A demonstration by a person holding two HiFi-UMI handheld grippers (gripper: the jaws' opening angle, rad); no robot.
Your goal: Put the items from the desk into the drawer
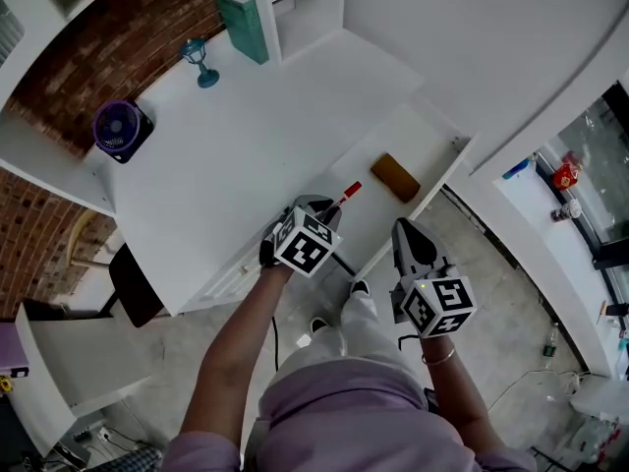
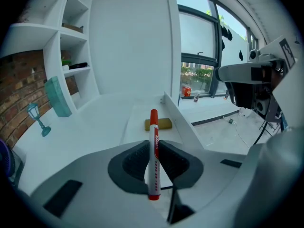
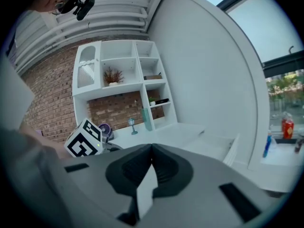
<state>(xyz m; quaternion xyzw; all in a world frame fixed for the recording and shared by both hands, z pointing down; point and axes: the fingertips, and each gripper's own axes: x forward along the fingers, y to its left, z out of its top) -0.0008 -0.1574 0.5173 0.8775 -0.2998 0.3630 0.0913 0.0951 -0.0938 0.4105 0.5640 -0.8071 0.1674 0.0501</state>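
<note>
**A:** Status on the drawer job?

**B:** I'm judging it partway. The drawer [image 1: 425,138] is standing open on the right of the table [image 1: 246,155], and a yellow-brown block [image 1: 395,177] is already lying inside it.

**A:** What are you carrying?

**B:** My left claw [image 1: 319,207] is gripping a marker [image 2: 153,146] around the middle of its barrel. The red cap is pointing away from me, out over the near end of the drawer. The marker isn't in yet, so I'm holding it above the drawer and not touching the block.

**A:** And the right one?

**B:** My right claw [image 3: 151,148] is pinched together with nothing between the pads. I'm holding it off the drawer's right side, over the floor and well clear of the table.

**A:** What's left out?

**B:** Three things are sitting along the far side of the table: a purple fan [image 1: 120,129], a small blue ornament [image 1: 200,62] and a green book [image 1: 243,26]. They're all well apart from the drawer. I'm guessing some of them are counting as items, but I can't tell which.

**A:** So one in, one in hand?

**B:** Yes. I'm reckoning the marker drop is the step in hand, and the far-side things are the remainder.
</note>
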